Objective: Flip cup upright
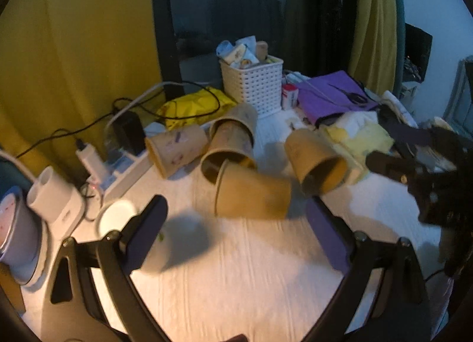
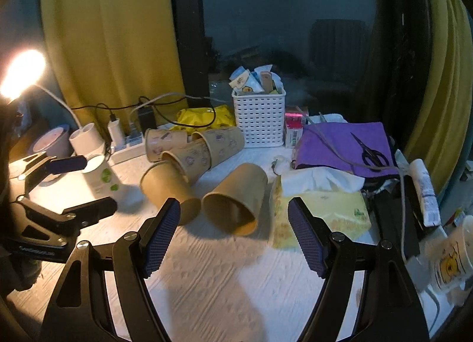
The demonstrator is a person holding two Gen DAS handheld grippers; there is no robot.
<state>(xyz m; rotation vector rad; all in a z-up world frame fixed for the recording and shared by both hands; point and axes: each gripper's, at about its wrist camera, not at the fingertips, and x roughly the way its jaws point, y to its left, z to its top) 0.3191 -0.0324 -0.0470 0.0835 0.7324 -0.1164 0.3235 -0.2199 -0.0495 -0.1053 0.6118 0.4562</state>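
Several brown paper cups lie on their sides on the white table [image 1: 236, 268]. In the left wrist view the nearest cup [image 1: 251, 192] lies just ahead of my open, empty left gripper [image 1: 236, 211], with a second cup [image 1: 317, 161] to its right and others [image 1: 177, 149] behind. In the right wrist view my right gripper [image 2: 233, 211] is open and empty, with one cup [image 2: 236, 203] lying mouth toward me between its fingers and another cup [image 2: 168, 188] to the left. The left gripper [image 2: 88, 185] shows at the far left there. The right gripper's fingers [image 1: 384, 161] show at the right of the left wrist view.
A white basket [image 2: 260, 120] stands behind the cups. A tissue pack [image 2: 325, 209], purple cloth [image 2: 340, 143] and scissors [image 2: 369, 149] lie to the right. A power strip [image 1: 124, 176], cables, white containers and a lit lamp [image 2: 20, 72] are on the left. A mug [image 2: 452, 259] is at far right.
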